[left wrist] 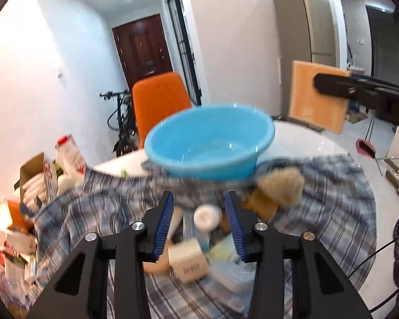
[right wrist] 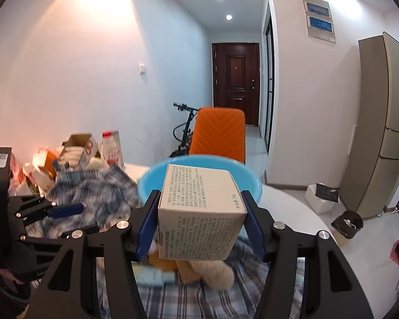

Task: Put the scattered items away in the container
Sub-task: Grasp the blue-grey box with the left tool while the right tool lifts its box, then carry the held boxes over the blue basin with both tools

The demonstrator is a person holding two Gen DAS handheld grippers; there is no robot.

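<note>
My right gripper point(right wrist: 200, 192) is shut on a white printed carton point(right wrist: 199, 212), held up in front of the blue plastic basin point(right wrist: 146, 186). In the left wrist view that carton point(left wrist: 316, 98) hangs to the right of the basin point(left wrist: 207, 167), above its rim, with the right gripper point(left wrist: 318, 82) clamped on it. My left gripper point(left wrist: 199, 195) hovers over the plaid cloth point(left wrist: 332, 199), pads drawn in to a narrow gap with nothing gripped between them. Below it lie a white-capped bottle point(left wrist: 206, 216), a small beige box point(left wrist: 190, 263) and a fluffy tan toy point(left wrist: 282, 186).
The cloth covers part of a round white table point(left wrist: 306, 138). Cartons and a milk bottle point(left wrist: 66, 154) crowd its left edge. An orange chair point(right wrist: 218, 133) stands behind the basin. A dark bin point(right wrist: 348, 223) sits on the floor at the right.
</note>
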